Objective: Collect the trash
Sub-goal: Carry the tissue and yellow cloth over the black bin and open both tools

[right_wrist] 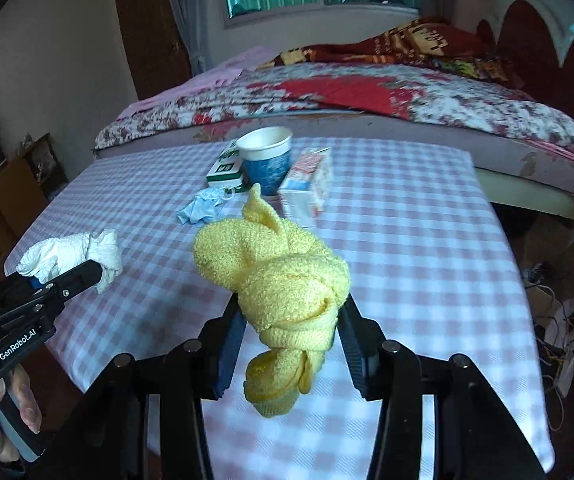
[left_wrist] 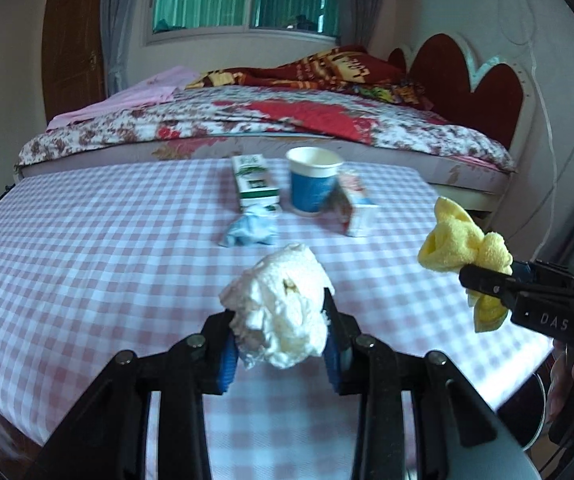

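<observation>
left tool (left_wrist: 283,336) pinches white tissue wad (left_wrist: 283,308), lifted above tabletop (left_wrist: 87,264) near edge | right tool (right_wrist: 293,340) pinches knotted yellow cloth (right_wrist: 283,280), also lifted | blue crumple (left_wrist: 249,232) mid-tabletop | green box (left_wrist: 256,184), blue paper cup (left_wrist: 313,184), red-white carton (left_wrist: 357,208) by far edge | bed (left_wrist: 287,120) behind

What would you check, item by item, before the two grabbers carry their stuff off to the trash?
1. Left gripper clamped on the white crumpled tissue: ok.
2. Right gripper clamped on the knotted yellow cloth: ok.
3. Both loads lifted clear of the checked tablecloth: ok.
4. Trash bin within sight: cannot tell, none shows.
5. Table cleared: not ok; blue crumpled wad, paper cup, green box and red-and-white carton remain.
</observation>
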Action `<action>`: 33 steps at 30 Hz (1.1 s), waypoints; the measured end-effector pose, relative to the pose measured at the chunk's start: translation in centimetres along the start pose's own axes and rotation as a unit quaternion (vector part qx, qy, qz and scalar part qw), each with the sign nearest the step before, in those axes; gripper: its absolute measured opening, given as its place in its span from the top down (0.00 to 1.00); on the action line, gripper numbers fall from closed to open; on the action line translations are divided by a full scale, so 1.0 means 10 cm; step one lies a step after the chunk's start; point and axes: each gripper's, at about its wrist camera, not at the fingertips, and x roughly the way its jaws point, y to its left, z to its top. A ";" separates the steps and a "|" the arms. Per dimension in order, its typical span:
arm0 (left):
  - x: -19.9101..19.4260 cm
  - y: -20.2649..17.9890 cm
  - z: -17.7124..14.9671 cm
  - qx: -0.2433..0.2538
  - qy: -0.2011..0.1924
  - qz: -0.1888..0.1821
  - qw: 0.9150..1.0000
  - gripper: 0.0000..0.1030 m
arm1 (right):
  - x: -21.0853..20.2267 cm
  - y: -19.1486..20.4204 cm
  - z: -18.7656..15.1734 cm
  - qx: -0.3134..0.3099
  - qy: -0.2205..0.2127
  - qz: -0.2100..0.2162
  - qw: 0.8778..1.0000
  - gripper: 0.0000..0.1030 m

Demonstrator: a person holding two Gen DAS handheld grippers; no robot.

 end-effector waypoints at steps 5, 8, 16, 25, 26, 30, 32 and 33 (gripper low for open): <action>-0.16 -0.40 -0.06 0.030 -0.010 -0.017 0.999 0.65 | -0.44 -0.29 -0.18 0.018 -0.024 -0.016 0.999 0.54; -0.23 -0.64 -0.11 0.042 -0.014 -0.032 0.999 0.65 | -0.70 -0.50 -0.31 0.031 -0.035 -0.028 0.999 0.54; -0.30 -1.23 -0.17 0.073 -0.012 -0.076 0.994 0.65 | -1.27 -0.96 -0.63 0.059 -0.057 -0.063 0.995 0.54; -0.36 -1.82 -0.30 0.105 -0.009 -0.117 0.988 0.65 | -1.72 -1.42 -0.94 0.091 -0.069 -0.099 0.989 0.54; -0.37 -1.89 -0.32 0.108 -0.009 -0.121 0.987 0.65 | -1.76 -1.47 -0.98 0.093 -0.069 -0.103 0.988 0.54; -0.41 -2.15 -0.40 0.120 -0.006 -0.142 0.983 0.65 | -1.90 -1.63 -1.12 0.101 -0.069 -0.117 0.986 0.54; -0.44 -2.28 -0.45 0.127 -0.003 -0.151 0.980 0.65 | -1.98 -1.74 -1.22 0.105 -0.069 -0.126 0.984 0.54; -0.44 -2.35 -0.47 0.131 -0.001 -0.157 0.979 0.65 | -2.01 -1.77 -1.25 0.107 -0.069 -0.129 0.983 0.54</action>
